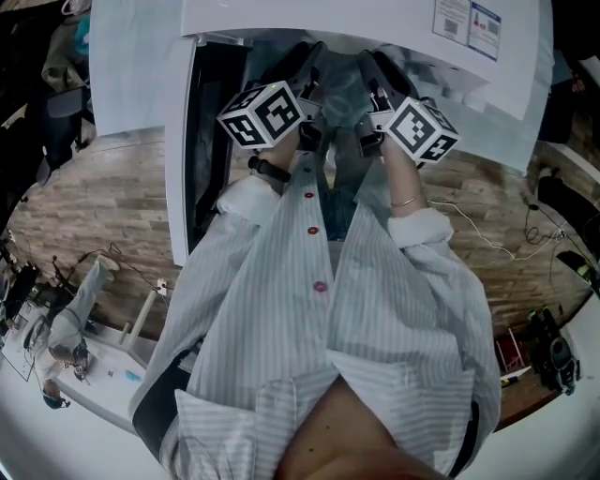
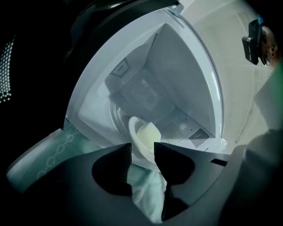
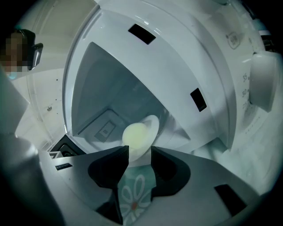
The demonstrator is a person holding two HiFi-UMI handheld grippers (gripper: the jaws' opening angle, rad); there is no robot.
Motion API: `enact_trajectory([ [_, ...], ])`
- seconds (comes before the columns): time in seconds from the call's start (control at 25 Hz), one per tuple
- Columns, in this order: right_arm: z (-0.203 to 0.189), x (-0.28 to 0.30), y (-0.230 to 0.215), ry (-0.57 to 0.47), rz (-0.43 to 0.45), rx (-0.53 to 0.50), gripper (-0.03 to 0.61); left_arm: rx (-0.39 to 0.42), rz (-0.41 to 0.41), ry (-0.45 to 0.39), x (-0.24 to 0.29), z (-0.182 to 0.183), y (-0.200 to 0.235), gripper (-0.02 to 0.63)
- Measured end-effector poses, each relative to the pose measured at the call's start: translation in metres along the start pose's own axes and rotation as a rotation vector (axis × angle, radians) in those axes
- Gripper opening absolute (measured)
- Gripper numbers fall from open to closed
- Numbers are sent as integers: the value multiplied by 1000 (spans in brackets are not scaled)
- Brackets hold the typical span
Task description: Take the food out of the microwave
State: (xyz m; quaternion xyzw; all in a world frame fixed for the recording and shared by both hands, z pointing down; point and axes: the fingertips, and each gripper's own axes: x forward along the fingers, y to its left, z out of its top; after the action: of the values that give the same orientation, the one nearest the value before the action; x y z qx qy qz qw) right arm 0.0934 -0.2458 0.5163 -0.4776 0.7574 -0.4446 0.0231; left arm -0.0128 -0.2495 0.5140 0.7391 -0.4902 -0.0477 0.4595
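Note:
The white microwave [image 1: 328,19] stands in front of me with its door [image 1: 211,141] swung open to the left. Inside its cavity [image 2: 177,70] a white plate [image 2: 134,128] holds a pale yellow lump of food [image 2: 148,132]; both are also seen in the right gripper view, plate [image 3: 152,123] and food [image 3: 136,134]. My left gripper [image 2: 142,150] is open just short of the plate, nothing between its fingertips. My right gripper [image 3: 139,152] is open too, close to the plate's near edge. In the head view both marker cubes, left [image 1: 262,114] and right [image 1: 422,129], sit side by side at the opening.
A pale green patterned cloth [image 2: 44,154] lies under the microwave and shows between the right jaws [image 3: 132,198]. The microwave's dial [image 3: 265,84] is on the right. Brown plank floor [image 1: 94,216] with cables [image 1: 487,234] lies below.

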Motion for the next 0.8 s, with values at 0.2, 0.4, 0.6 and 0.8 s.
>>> enact_trajectory([
  [0.2,-1,5,-4,2,-10,31,166,-75,8,-4,8,-3,7,163],
  [0.4,-4,12,-9,1,-25,68,166,-147,-1,-13,14,-1,9,163],
  [0.6,1,19,-6,-11,-28,56,166,-175,26,-17,15,0,11,163],
  [0.8,1,24,-8,-2,-50,45,161,-166,76,-20,16,-2,13,161],
])
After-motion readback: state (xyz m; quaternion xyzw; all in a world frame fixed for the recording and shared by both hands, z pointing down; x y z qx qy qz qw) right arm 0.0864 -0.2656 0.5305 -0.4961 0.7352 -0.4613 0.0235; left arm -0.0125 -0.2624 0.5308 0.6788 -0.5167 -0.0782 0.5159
